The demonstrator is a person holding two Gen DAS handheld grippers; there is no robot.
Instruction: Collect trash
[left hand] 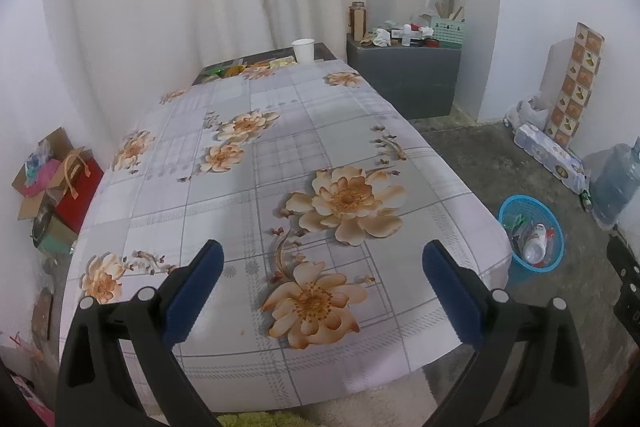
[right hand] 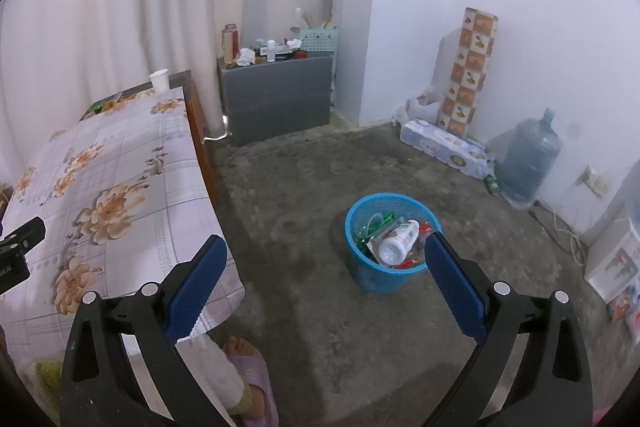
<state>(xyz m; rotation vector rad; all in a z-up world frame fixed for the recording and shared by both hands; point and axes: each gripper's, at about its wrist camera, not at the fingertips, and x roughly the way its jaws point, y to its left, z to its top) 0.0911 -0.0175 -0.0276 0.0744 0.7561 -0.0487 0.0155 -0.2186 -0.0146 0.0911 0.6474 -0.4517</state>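
Observation:
A blue mesh trash basket (right hand: 362, 269) stands on the concrete floor, holding a white plastic bottle (right hand: 398, 241) and several wrappers. The same basket (left hand: 548, 263) shows right of the table in the left wrist view. A white paper cup (left hand: 303, 50) and some wrappers (left hand: 240, 67) lie at the table's far end. My left gripper (left hand: 323, 293) hovers open over the floral tablecloth (left hand: 280, 155), nothing between its fingers. My right gripper (right hand: 325, 285) is open above the floor, short of the basket and empty.
A grey cabinet (right hand: 276, 95) with clutter on top stands by the curtain. A water jug (right hand: 528, 163), a tissue pack (right hand: 444, 145) and a tiled column line the right wall. A person's slippered foot (right hand: 248, 367) is near the table corner. Boxes (left hand: 60, 183) sit left of the table.

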